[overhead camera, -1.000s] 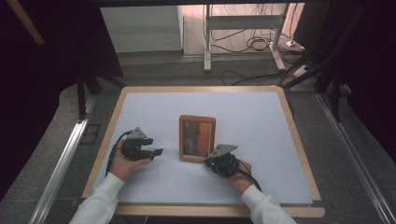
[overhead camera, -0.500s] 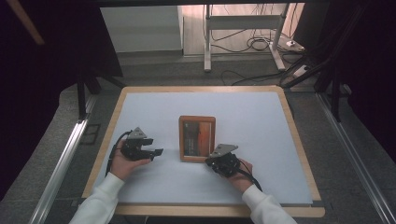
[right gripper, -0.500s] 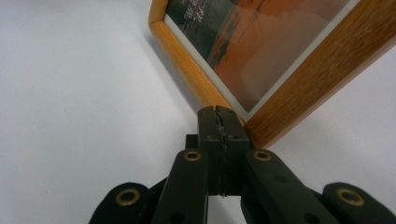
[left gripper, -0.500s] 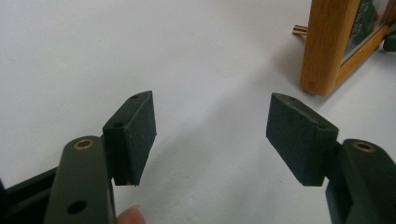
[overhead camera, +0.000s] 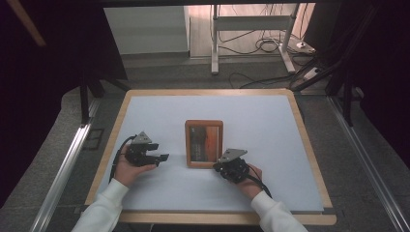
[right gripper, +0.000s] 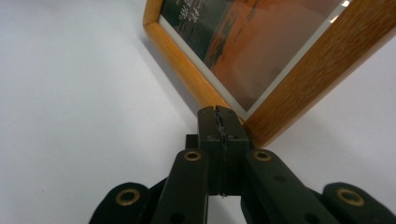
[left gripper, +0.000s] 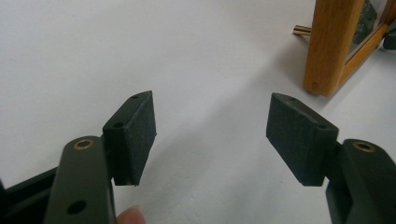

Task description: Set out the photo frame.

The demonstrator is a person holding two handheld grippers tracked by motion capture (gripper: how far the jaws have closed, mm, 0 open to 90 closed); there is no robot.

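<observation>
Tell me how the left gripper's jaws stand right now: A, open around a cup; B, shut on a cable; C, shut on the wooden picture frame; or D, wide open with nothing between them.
D: the left gripper shows a wide bare gap between its pads, with the picture frame off to one side.

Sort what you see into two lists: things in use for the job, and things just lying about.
In use: picture frame; left gripper, open beside it; right gripper, shut at its corner; table.

Lying about: cables on the floor; metal stand behind the table.
</observation>
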